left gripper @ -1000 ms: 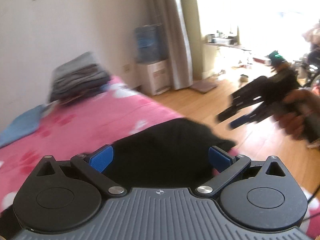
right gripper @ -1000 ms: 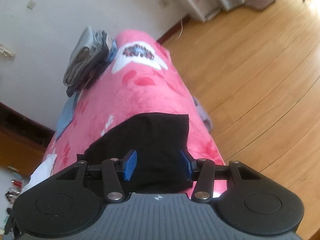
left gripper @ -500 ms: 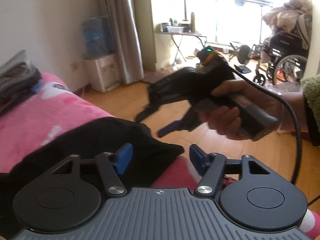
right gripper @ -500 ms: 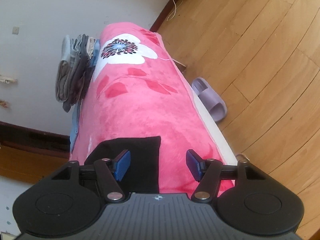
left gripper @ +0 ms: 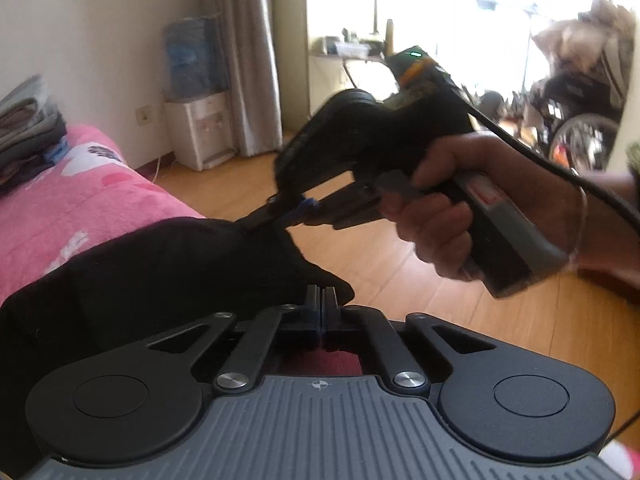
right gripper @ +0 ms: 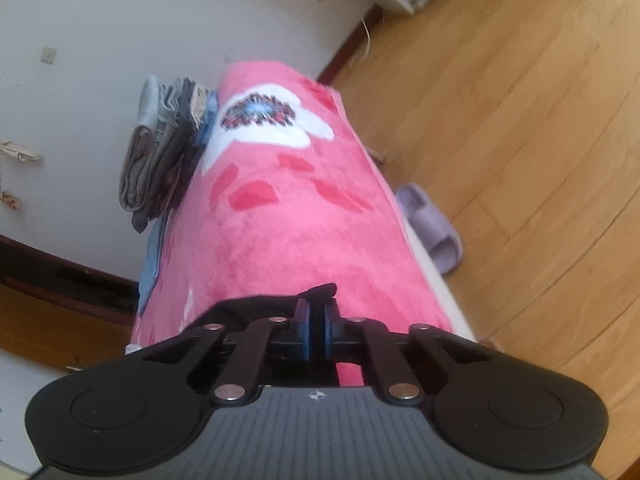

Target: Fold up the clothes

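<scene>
A black garment [left gripper: 152, 276] lies rumpled at the near end of a bed covered by a pink blanket [right gripper: 288, 216] with red petals and a white flower print. The cloth is plain, dark and soft, bunched into a ridge along the bed's floor-side edge, with one corner hanging just past that edge.

In the left wrist view, the left gripper [left gripper: 322, 300] has its two fingers pressed together, pinching the near corner of the black garment at the bed's edge. In the same view a hand [left gripper: 448, 208] holds the right gripper [left gripper: 298, 210], whose blue-tipped fingers are clamped on the garment's raised edge farther along the same side. The right wrist view shows those fingers nearly touching, with a thin fold of black cloth caught between them.

At the far end of the bed, against the wall, sits a stack of folded grey clothes [right gripper: 164, 152]. A lilac slipper [right gripper: 432, 228] lies on the wooden floor [right gripper: 520, 120] beside the bed.

A second ago both grippers stood wide open above the garment; since then both have come down to its edge and closed on it.
</scene>
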`<control>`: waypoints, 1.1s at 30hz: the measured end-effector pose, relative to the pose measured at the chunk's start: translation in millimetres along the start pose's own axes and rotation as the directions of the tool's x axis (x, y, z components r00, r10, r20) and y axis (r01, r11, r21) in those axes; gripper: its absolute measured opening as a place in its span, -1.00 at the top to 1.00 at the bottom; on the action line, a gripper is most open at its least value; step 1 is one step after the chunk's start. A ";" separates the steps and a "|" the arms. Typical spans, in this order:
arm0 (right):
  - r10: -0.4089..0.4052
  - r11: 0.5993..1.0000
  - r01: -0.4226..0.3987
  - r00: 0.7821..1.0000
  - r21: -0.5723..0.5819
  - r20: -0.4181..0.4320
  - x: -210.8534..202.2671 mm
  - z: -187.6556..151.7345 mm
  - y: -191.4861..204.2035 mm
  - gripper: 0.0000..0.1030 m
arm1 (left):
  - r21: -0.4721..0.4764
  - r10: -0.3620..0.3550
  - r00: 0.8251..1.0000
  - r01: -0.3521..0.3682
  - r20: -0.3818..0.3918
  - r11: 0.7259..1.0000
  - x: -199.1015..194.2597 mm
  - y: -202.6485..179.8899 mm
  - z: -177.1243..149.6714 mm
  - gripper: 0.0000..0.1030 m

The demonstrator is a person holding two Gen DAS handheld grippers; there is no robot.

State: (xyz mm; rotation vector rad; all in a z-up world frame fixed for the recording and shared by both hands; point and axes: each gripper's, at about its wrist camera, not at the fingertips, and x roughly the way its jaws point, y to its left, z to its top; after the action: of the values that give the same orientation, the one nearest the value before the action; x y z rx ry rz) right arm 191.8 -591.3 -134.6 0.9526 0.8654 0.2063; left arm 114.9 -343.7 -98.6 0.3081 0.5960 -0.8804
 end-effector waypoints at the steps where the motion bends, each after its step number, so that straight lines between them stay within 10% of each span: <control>1: -0.008 1.000 0.008 1.000 -0.020 0.019 -5.0 0.2 5.9 0.92 | -0.023 -0.001 1.000 0.002 0.019 1.000 -3.9 2.6 2.0 1.00; 14: 0.024 0.887 -0.015 1.000 -0.462 0.013 -14.3 -30.3 183.4 0.92 | -0.370 0.084 0.977 -0.005 0.197 0.929 -103.9 69.2 6.9 1.00; 20: -0.028 0.774 -0.056 0.992 -0.630 -0.122 55.4 -81.9 237.5 0.83 | -0.491 0.053 0.997 -0.020 0.055 0.871 -133.2 106.0 -24.0 0.81; 23: -0.038 0.776 -0.104 0.977 -0.622 -0.211 84.2 -100.7 240.7 0.39 | -0.563 0.020 1.000 -0.014 0.004 0.826 -154.6 125.0 -45.6 0.32; 29: -0.005 0.844 -0.092 0.984 -0.529 -0.178 43.4 -98.9 229.7 0.35 | -0.639 0.037 0.999 -0.005 0.037 0.770 -193.3 161.2 -63.8 0.26; 33: -0.137 0.827 0.043 0.982 -0.560 -0.127 5.6 -115.3 218.1 0.35 | -0.683 0.067 0.997 -0.030 0.028 0.730 -189.5 186.0 -67.6 0.26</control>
State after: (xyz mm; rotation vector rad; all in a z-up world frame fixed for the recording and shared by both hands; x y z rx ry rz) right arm 156.5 -387.8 0.3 0.3464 0.9267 0.4340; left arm 145.4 -78.8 -35.7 -0.3758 0.8198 -0.5585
